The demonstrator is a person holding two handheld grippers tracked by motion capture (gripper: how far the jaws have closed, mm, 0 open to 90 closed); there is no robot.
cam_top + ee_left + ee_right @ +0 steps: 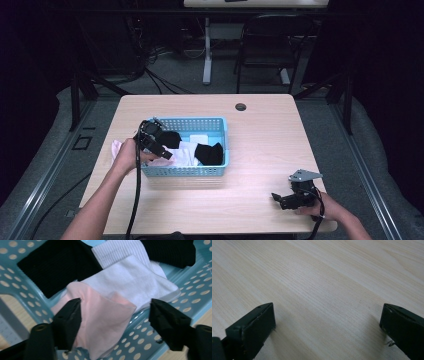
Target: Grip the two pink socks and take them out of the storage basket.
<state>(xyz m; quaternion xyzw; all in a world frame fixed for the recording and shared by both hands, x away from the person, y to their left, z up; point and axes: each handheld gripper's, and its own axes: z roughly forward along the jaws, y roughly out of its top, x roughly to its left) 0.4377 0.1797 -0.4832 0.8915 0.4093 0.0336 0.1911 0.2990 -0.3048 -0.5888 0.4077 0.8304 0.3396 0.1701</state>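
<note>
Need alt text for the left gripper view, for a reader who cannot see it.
An open black tool straddles a pink sock draped over the rim of a blue basket. Behind it lie white socks and black socks.

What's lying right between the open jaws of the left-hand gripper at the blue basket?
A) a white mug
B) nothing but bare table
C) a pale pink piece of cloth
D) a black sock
C: in the left gripper view, the pink cloth lies between the open jaws of the left gripper, draped over the wall of the blue basket, with a white sock and black ones behind it.
</note>
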